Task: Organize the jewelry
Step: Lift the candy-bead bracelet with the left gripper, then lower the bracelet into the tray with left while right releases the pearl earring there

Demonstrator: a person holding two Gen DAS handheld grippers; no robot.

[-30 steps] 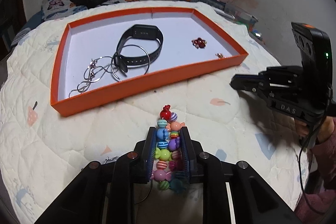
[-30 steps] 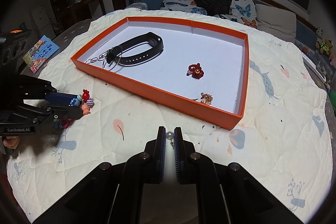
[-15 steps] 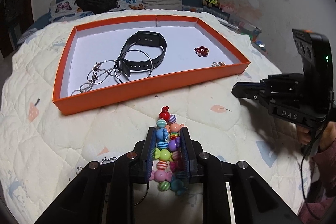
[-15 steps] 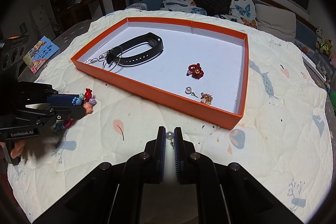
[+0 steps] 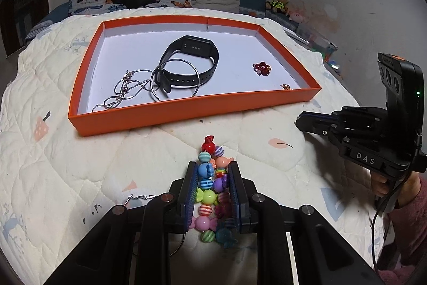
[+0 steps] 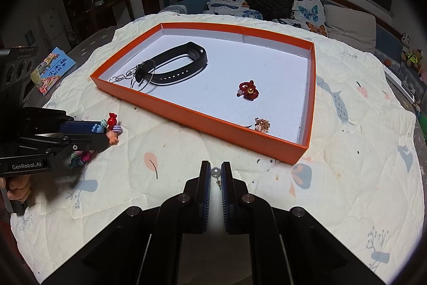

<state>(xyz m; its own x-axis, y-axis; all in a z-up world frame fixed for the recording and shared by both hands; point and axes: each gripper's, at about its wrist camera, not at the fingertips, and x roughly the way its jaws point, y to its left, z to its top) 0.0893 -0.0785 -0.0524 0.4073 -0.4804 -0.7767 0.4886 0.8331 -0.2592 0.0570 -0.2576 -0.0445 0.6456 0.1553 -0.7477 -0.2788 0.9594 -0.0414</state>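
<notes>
My left gripper (image 5: pixel 212 172) is shut on a colourful candy-bead bracelet (image 5: pixel 210 178) and holds it over the quilt in front of the orange tray (image 5: pixel 186 108). It also shows in the right wrist view (image 6: pixel 106 130). My right gripper (image 6: pixel 215 172) is shut on a small pearl stud earring (image 6: pixel 215 172), in front of the tray's near corner (image 6: pixel 299 151). The tray holds a black watch band (image 5: pixel 192 66), a silver chain and hoop (image 5: pixel 138 87), a red bead charm (image 6: pixel 248 90) and a gold charm (image 6: pixel 262 124).
A small silver earring (image 5: pixel 138 197) lies on the quilt left of my left gripper. A children's book (image 6: pixel 52 70) lies at the bed's left edge. Pillows and a dark bag (image 6: pixel 269 0) sit behind the tray.
The left gripper has drawn back and risen a little with the bracelet. The right gripper has stayed put with the pearl stud. A pearl seen in the tray half a second ago no longer shows.
</notes>
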